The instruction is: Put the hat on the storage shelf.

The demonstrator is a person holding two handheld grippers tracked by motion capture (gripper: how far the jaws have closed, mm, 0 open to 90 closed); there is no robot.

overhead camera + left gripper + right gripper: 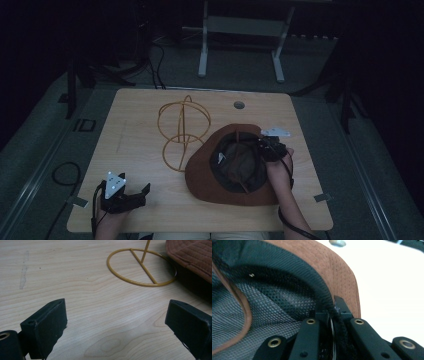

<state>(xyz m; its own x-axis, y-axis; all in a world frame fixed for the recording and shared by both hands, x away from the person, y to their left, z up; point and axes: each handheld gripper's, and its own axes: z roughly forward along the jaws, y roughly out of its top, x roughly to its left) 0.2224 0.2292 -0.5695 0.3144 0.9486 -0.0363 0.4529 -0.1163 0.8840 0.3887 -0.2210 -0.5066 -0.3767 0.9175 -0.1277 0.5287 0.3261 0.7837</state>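
We judge the brown soft fabric brimmed hat [231, 167] light and floppy; our right tool [264, 145] pinches its crown edge, the left tool [134, 198] gapes wide.

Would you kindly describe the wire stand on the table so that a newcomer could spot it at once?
Start at the pale wooden table and find the brown hat, lying upside down toward its right side. Just left of the hat's brim, toward the far edge, stands the wire stand. It is the sole yellow, see-through thing there: thin hoops forming a ball above a flat ring base.
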